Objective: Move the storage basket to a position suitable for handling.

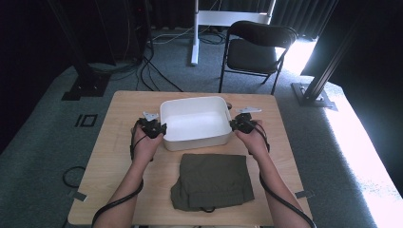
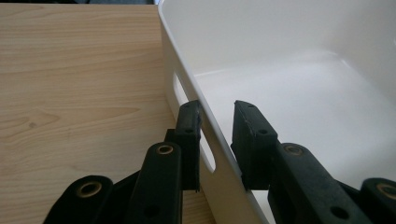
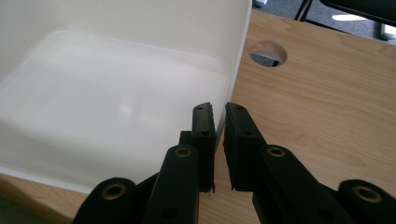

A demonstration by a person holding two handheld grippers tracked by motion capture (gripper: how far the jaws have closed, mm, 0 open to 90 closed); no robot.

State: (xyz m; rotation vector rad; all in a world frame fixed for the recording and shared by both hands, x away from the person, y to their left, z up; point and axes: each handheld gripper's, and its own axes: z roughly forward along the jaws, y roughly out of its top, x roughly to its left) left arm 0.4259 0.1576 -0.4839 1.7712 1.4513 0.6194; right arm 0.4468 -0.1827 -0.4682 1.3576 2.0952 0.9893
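An empty white plastic bin (image 1: 197, 141) stands in the middle of the wooden table (image 1: 121, 111). My left gripper (image 1: 161, 128) is shut on the bin's left wall. In the left gripper view (image 2: 217, 112) one jaw is outside by the handle slot (image 2: 180, 88) and the other inside the bin (image 2: 289, 79). My right gripper (image 1: 234, 124) is shut on the right wall. In the right gripper view (image 3: 218, 109) the thin rim of the bin (image 3: 116, 84) runs between the pads. A folded olive-green garment (image 1: 212, 180) lies on the table in front of the bin, nearer the person.
A black folding chair (image 1: 254, 50) and a white stand leg (image 1: 195, 33) are on the carpet beyond the table. Cables trail on the floor at the back left. A round hole (image 3: 267, 52) pierces the tabletop beside the bin's far right corner.
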